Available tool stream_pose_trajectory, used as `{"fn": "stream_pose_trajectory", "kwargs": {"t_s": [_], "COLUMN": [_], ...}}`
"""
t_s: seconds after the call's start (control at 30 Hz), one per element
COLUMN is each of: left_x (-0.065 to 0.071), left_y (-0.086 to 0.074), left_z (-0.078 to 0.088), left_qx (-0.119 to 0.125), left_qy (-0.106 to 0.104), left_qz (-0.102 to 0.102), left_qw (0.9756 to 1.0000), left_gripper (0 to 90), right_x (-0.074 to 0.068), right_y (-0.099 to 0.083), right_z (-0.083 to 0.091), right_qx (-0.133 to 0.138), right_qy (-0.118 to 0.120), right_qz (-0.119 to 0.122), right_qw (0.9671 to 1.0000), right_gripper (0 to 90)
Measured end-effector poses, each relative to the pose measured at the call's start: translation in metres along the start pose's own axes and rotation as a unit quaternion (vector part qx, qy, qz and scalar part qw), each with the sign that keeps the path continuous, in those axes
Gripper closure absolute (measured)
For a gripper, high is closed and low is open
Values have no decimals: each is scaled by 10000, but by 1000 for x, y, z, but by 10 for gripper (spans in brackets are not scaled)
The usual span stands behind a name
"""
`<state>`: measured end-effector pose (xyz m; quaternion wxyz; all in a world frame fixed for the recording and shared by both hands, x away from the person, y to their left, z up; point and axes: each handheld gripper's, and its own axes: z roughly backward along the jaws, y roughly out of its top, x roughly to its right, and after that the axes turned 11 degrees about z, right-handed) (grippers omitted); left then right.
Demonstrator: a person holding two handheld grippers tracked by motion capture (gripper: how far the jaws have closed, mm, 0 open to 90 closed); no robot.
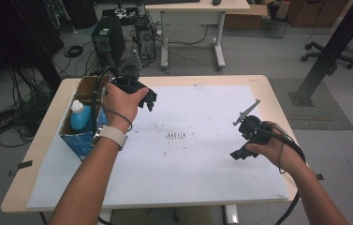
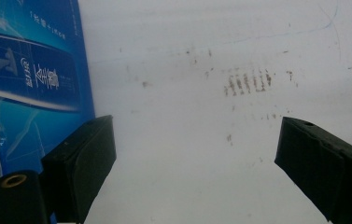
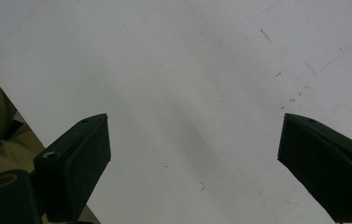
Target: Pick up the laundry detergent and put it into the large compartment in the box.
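Holding station: left gripper (image 1: 150, 99) sits above the white sheet (image 1: 188, 154) just beside the blue carton (image 1: 81, 136), at the left edge of the surface (image 1: 24, 178).

Item 1 — left gripper. Fingers (image 2: 82, 163) spread wide, nothing between them; in the left gripper view the carton's printed blue wall (image 2: 38, 84) stands at the left, close to the left finger, apart from it.

Item 2 — right gripper (image 1: 239, 153). Held over the sheet near its right side, well apart from the carton. Fingers (image 3: 75, 163) spread, bare sheet between them.

Item 3 — blue carton. Upright, top flaps open. Contains a blue bottle with a white cap (image 1: 78, 115), standing inside, cap above the rim.

Item 4 — white sheet. Bare apart from faint brown smudges (image 1: 179, 136) near the middle.

Progress, as judged: work appears to concern the bottle in the carton. Nothing is gripped or lifted; the bottle remains inside. The approach by the left gripper looks partly made; reaching in, closing on the bottle and taking it out are all still to do. The right gripper has no evident share yet.
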<state>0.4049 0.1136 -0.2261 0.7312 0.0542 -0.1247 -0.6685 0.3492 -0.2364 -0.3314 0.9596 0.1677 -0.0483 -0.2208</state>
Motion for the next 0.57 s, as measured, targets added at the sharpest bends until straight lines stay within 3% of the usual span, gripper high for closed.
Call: {"fn": "stream_pose_trajectory", "kwargs": {"t_s": [0.57], "left_x": [-2], "left_y": [-1], "left_z": [0], "left_qx": [19], "left_qy": [-36], "left_qz": [-5], "left_qw": [10000], "left_gripper": [124], "right_x": [-1], "right_y": [1], "right_z": [0], "right_qx": [10], "right_qy": [2], "right_qz": [5], "right_qw": [10000], "right_gripper": [95]}}
